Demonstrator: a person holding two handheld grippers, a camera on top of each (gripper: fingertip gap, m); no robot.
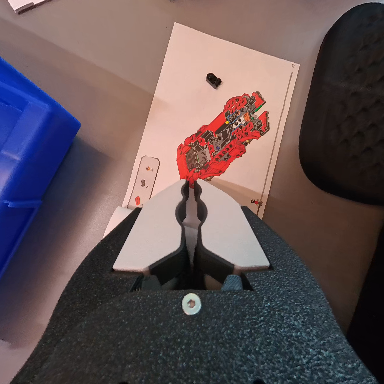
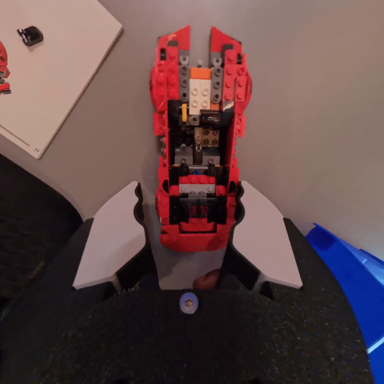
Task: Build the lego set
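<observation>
We see the right gripper (image 2: 189, 199) spread wide, its grey fingers (image 2: 116, 232) flanking the rear of the red Lego car (image 2: 199, 135), which lies lengthwise ahead on the grey table (image 2: 311, 104). The left gripper (image 1: 191, 185) is nearly closed; whether it pinches anything we cannot tell. Ahead of it lies the instruction sheet (image 1: 207, 62), bearing a small black piece (image 1: 213, 80). A blue bin (image 1: 31, 145) stands to its left.

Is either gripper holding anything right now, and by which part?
Left gripper seems to pinch a small red piece at its tips. Right gripper holds nothing: open jaws straddle the near end of the red car.
</observation>
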